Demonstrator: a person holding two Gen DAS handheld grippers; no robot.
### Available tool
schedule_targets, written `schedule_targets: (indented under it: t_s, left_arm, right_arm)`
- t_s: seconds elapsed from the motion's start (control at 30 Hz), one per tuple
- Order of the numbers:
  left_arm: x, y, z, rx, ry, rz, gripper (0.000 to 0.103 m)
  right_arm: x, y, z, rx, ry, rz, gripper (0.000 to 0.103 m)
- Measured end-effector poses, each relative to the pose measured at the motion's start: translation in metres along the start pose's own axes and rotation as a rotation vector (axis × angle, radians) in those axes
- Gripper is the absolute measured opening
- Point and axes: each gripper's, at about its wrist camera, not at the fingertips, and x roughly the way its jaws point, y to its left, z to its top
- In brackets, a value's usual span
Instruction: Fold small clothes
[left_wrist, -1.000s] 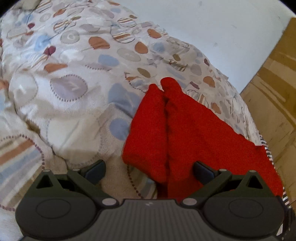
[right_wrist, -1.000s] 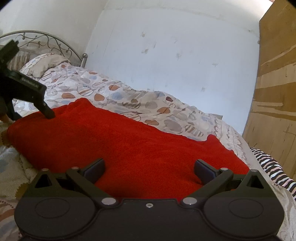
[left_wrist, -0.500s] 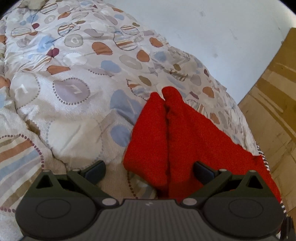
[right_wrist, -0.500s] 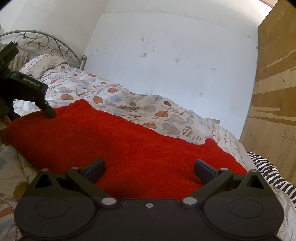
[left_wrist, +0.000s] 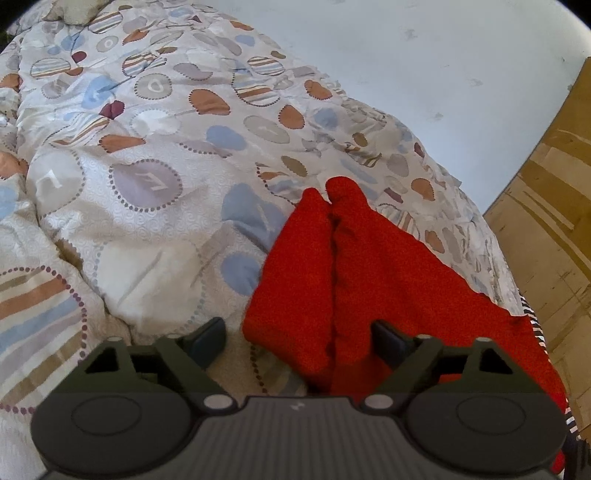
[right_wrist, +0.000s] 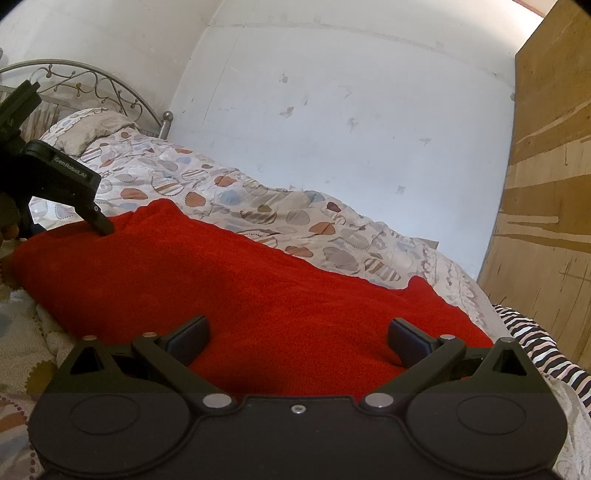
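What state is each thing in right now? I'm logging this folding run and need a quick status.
red cloth: lying on the bed, its near end bunched into two folds.
left gripper: open, jaws just closing around the bunched end.
right gripper: open, low over the cloth's edge.
quilt: rumpled, spread over the bed.
pillow: at the headboard.

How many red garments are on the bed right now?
1: a red garment spread on the patterned duvet, its near end between the left claw's open jaws. Others may be hidden.
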Motion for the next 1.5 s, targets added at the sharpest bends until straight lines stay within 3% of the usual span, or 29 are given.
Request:
schedule_targets:
  t_s: [0.07,0.17,0.3,0.5,0.67,0.73,1.2,1.33,1.5]
  left_arm:
    - [-0.002,-0.002,0.000,0.001,0.002,-0.004,0.075]
    - [-0.005,-0.004,0.000,-0.007,0.002,-0.011,0.068]
    - [-0.005,0.000,-0.001,-0.042,-0.006,-0.023,0.066]
    - [-0.010,-0.003,-0.002,-0.047,-0.031,-0.023,0.053]
    - [-0.013,-0.009,-0.004,-0.031,-0.059,-0.049,0.027]
    - [-0.015,-0.014,-0.004,-0.008,-0.071,-0.043,0.023]
    - [-0.024,-0.039,0.007,0.078,-0.090,-0.023,0.017]
    - [-0.034,-0.069,0.013,0.170,-0.121,-0.071,0.015]
    - [-0.037,-0.129,0.015,0.301,-0.130,-0.138,0.014]
  right_arm:
    - [0.000,0.000,0.000,-0.002,-0.001,-0.002,0.103]
    - [0.000,0.001,0.000,-0.002,-0.002,-0.003,0.102]
    - [0.000,0.001,0.000,-0.003,-0.003,-0.003,0.102]
    - [-0.001,0.001,0.000,-0.002,-0.003,-0.004,0.102]
    - [-0.001,0.001,0.000,-0.004,-0.005,-0.006,0.103]
    - [0.000,0.001,0.000,-0.004,-0.007,-0.006,0.102]
    - [-0.002,-0.008,0.008,0.022,0.025,0.023,0.103]
    - [-0.018,-0.028,0.014,0.106,-0.029,0.029,0.103]
    - [-0.033,-0.048,0.015,0.115,0.006,-0.031,0.103]
